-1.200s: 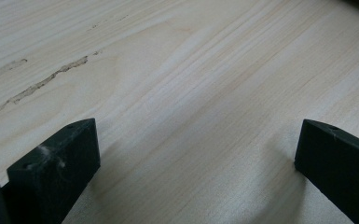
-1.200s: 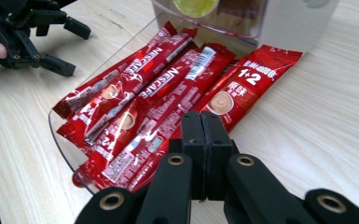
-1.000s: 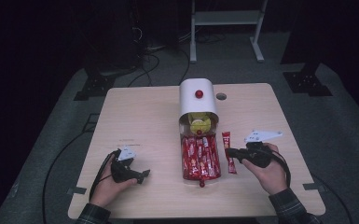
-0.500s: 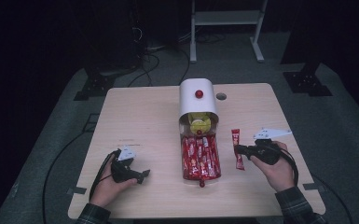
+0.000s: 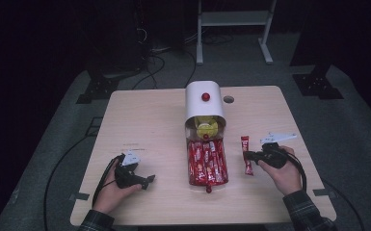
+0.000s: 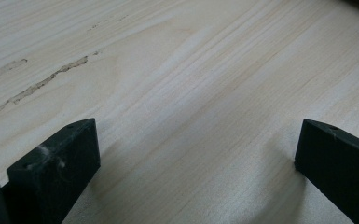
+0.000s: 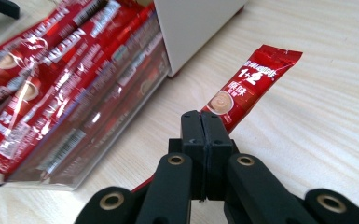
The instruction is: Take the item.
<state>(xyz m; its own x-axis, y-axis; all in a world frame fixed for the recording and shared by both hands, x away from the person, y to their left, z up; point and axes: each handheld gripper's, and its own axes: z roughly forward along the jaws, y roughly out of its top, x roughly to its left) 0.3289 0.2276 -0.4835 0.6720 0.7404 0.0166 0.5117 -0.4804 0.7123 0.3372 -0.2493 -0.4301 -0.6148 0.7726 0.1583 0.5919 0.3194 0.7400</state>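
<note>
High view shows our right gripper (image 5: 248, 156) has drawn one red sachet (image 5: 246, 155) rightward, away from the clear tray (image 5: 207, 163), jaws pinched on it; our left gripper (image 5: 147, 181) idles, jaws wide, on the table (image 5: 149, 120).

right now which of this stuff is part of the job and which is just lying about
In use:
- right gripper, shut on a red sachet
- clear tray of red sachets
- white dispenser

Lying about:
- left gripper, open over bare table
- metal stand behind the table
- floor cables
</note>
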